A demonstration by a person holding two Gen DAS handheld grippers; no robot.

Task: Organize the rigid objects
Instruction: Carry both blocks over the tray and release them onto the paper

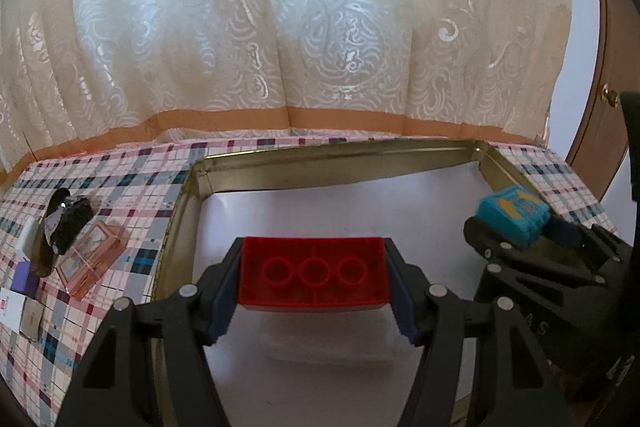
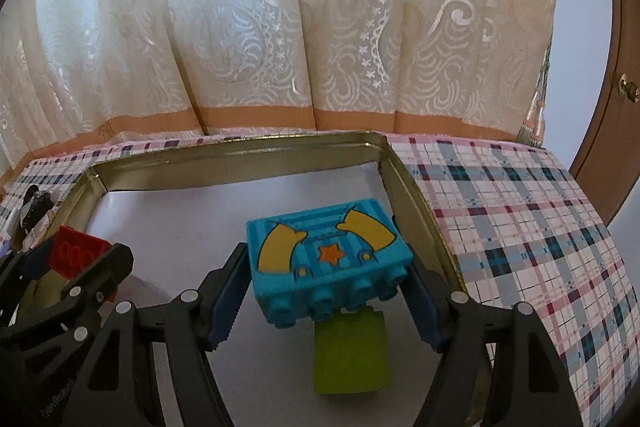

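Red brick (image 1: 314, 277) clamped upside-down in left hand-held gripper (image 1: 314, 291), blue printed brick (image 2: 326, 259) clamped in right hand-held gripper (image 2: 324, 291), both over metal tin (image 1: 340, 157) w/ green brick (image 2: 352, 355) inside, prob. for sorting bricks into tin on plaid bench (image 2: 520, 219).

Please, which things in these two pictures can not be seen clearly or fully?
- Green block, right wrist view: top hidden by the blue brick.
- Tin, both views: near wall hidden by the grippers.
- Small items left of the tin, left wrist view: overlapping and distorted at the edge, hard to identify.
- Red brick: studs face away.
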